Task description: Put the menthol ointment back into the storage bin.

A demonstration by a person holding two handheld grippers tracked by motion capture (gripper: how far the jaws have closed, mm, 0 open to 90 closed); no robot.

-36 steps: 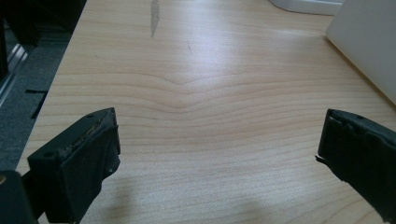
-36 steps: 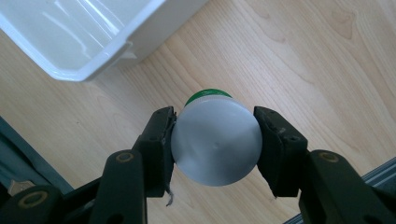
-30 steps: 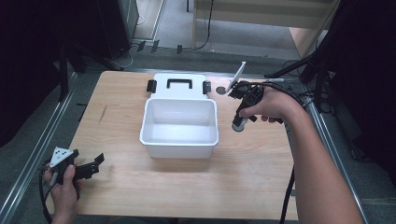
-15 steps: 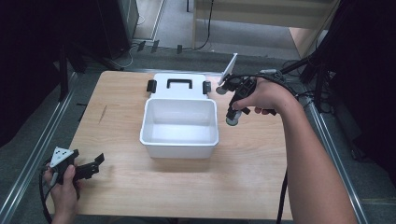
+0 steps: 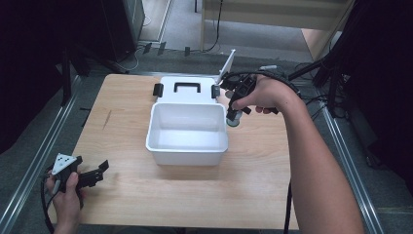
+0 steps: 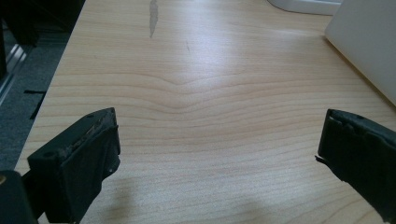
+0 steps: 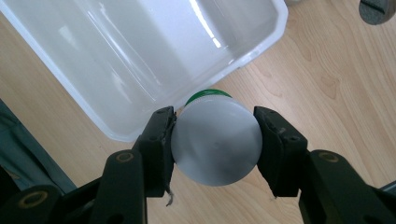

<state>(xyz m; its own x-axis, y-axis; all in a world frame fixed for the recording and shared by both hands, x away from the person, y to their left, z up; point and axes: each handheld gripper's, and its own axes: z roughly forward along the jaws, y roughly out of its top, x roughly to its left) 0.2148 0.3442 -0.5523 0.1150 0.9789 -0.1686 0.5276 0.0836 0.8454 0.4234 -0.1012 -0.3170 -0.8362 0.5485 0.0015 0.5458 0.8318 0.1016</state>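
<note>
A white plastic bin point(image 5: 187, 155) stands open in the middle of the wooden table, with its white lid point(image 5: 187, 97) lying flat behind it. My right gripper point(image 5: 233, 117) points down at the bin's right rim, shut on a small green bottle with a pale grey cap point(image 7: 215, 142). In the right gripper view both pads press on the cap, and the bottle hangs just outside the bin's corner point(image 7: 140, 46). My left gripper point(image 5: 100, 168) rests at the table's near left, its jaws wide open over bare wood point(image 6: 217, 154).
The lid has a black handle point(image 5: 187, 87) and black latches at both ends. A dark round object point(image 7: 376, 9) lies on the table beyond the bin. The bin's wall point(image 6: 364, 42) rises at the right of the left gripper view. Metal rails run along both sides of the table.
My right gripper has carried the bottle leftward and a little up, from the open table to the bin's right rim. The left gripper has stayed put.
</note>
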